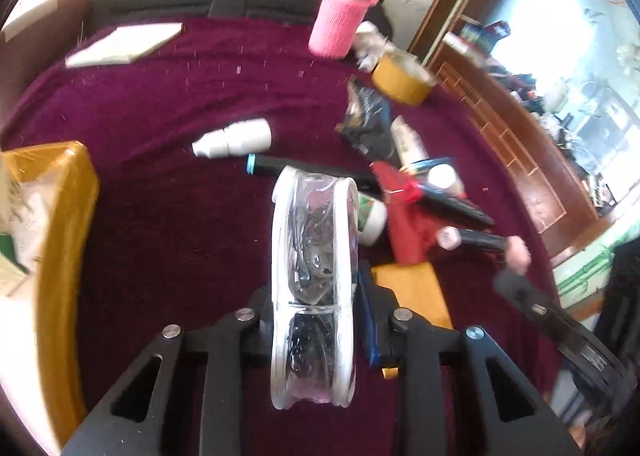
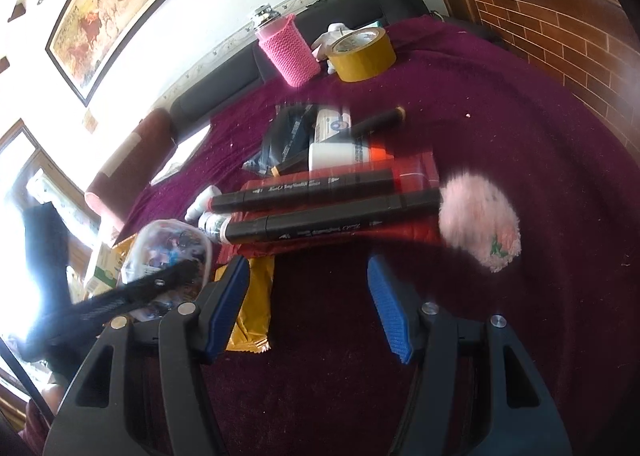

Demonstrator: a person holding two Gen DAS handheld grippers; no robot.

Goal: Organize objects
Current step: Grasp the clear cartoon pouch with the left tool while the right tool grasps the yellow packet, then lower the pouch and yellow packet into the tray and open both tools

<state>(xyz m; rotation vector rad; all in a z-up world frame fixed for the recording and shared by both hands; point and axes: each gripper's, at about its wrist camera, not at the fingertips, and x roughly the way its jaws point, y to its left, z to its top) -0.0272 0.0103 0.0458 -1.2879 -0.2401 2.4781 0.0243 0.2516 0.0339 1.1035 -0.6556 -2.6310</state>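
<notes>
Clear plastic case | sitting centre frame, edge-on, left hand-held gripper clamping it, likely for carrying toward yellow box at left | right hand-held gripper hanging apart, empty, over tabletop.

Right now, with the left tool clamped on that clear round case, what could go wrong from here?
1. The clear round case stands on edge in the left tool, gripped only near its lower part; it might pivot or slip out.
2. The marker and white bottle lie loose just beyond it and could get knocked.
3. The right tool hangs open close by, so the two may collide.
</notes>
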